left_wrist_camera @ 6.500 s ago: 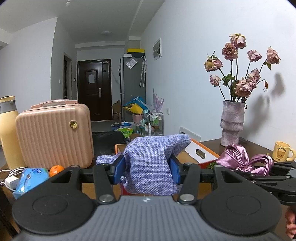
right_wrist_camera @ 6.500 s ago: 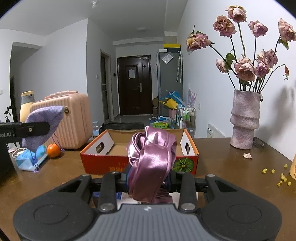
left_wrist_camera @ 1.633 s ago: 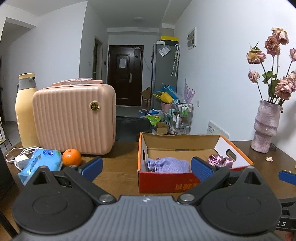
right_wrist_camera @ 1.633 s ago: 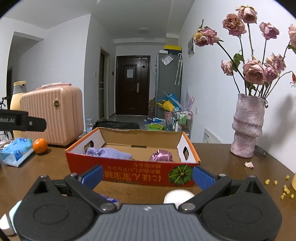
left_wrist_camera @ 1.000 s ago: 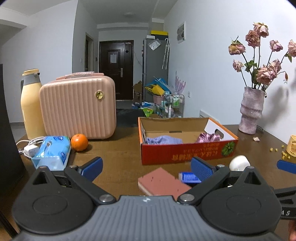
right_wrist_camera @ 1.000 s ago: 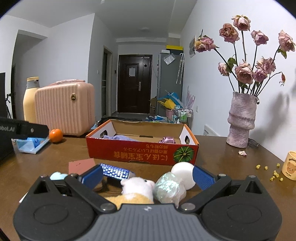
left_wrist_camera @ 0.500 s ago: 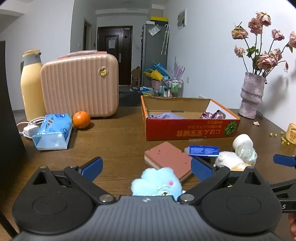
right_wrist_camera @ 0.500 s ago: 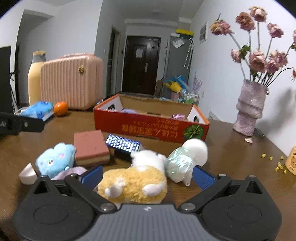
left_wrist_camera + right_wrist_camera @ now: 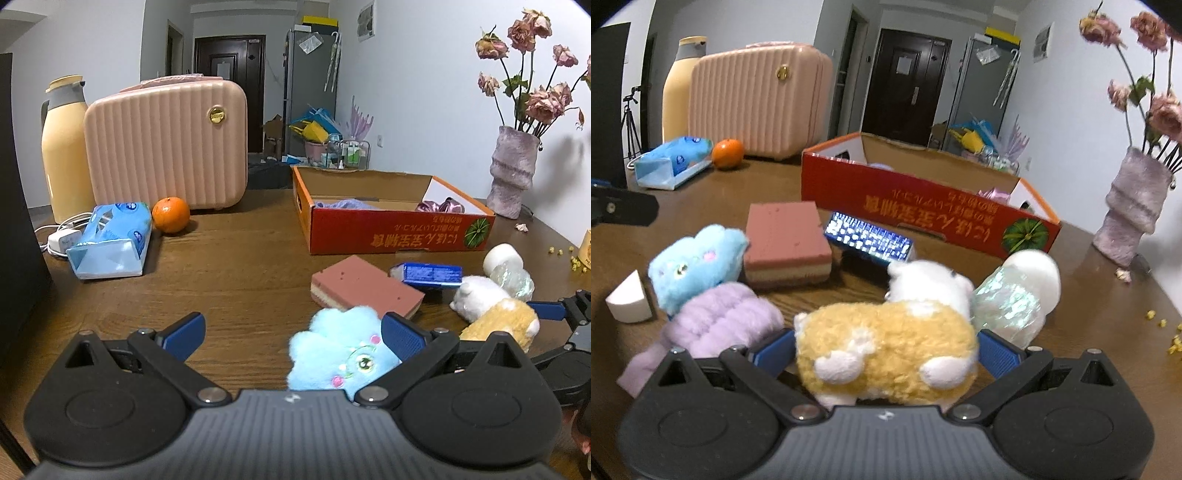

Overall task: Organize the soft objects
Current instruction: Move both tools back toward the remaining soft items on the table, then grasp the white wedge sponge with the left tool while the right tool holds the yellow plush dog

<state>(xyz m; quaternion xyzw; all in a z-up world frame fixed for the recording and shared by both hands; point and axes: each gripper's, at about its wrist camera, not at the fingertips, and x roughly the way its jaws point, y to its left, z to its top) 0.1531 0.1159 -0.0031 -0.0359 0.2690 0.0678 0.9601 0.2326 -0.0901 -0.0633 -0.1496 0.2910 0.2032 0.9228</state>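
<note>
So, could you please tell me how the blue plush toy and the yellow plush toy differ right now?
The blue plush toy is fluffy light blue with pink cheeks; the yellow plush toy is tan with white patches. The blue one sits off-centre toward one finger of the open left claw; the yellow one fills the open right claw. Both lie on the table, outside the box.

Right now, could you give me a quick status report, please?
Left gripper open beside blue plush. Right gripper open around yellow plush, not clamped. Box path unobstructed.
</note>
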